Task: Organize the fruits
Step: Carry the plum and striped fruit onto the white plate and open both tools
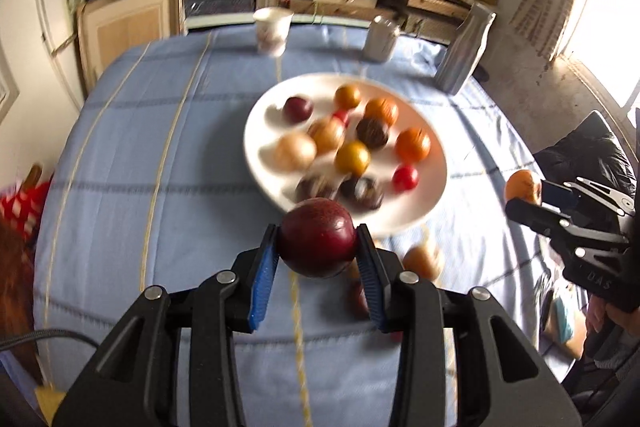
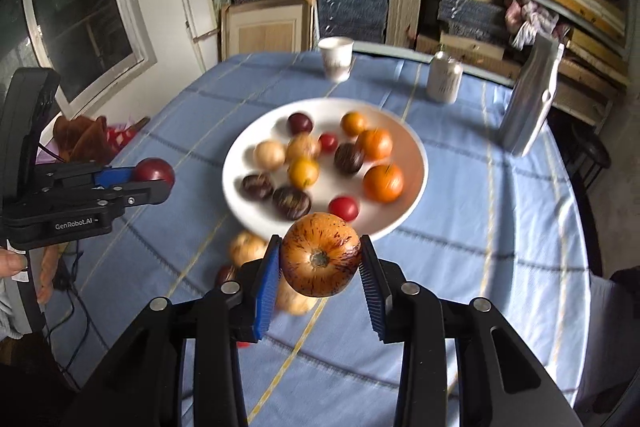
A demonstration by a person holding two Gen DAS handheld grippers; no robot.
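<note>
Your left gripper (image 1: 318, 245) pinches a smooth dark red plum (image 1: 317, 237); your right gripper (image 2: 320, 259) pinches an orange, red-speckled fruit (image 2: 320, 254).

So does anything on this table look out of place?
Yes: a few fruits lie loose on the tablecloth beside the white plate, where the others sit. Nothing looks spilled or damaged.

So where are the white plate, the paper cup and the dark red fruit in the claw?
white plate (image 2: 416, 163), right wrist view, bare right rim.
paper cup (image 2: 337, 61), right wrist view, side wall.
dark red fruit (image 1: 318, 243), left wrist view, front face.
</note>
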